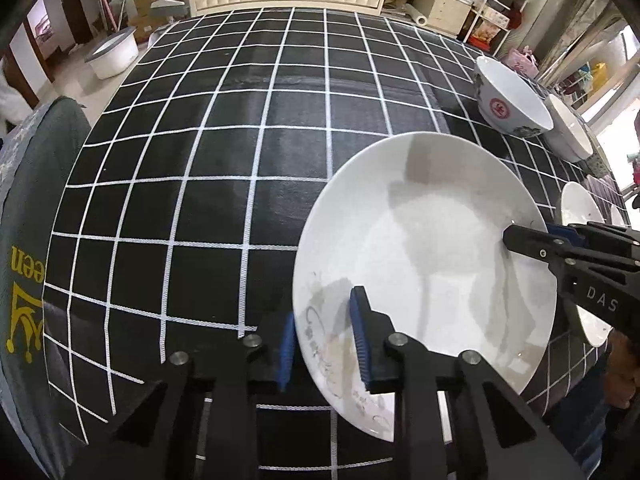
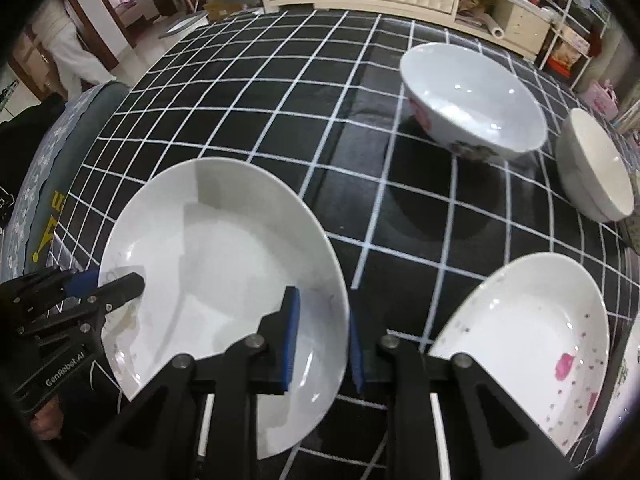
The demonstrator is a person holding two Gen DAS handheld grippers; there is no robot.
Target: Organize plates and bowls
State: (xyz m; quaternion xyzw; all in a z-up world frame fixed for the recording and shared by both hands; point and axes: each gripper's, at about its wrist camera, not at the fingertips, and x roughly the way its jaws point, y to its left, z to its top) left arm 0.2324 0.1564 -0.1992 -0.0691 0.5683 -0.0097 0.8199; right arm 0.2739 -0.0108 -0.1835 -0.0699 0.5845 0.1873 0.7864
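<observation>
Where tools pinch, glossy round plate (image 1: 432,248) — gridded cloth (image 1: 224,168)

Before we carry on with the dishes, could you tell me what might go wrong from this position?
1. Both the left gripper and right gripper pinch only the thin rim of the white plate, on opposite sides; uneven lifting could let it slip or tilt.
2. The speckled plate lies close beside the right gripper and could get knocked.

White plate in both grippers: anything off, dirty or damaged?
The white plate has brownish smears and faint marks near its rim by the left gripper, so it looks unwashed. No chips or cracks visible. Both grippers pinch opposite rims.
</observation>
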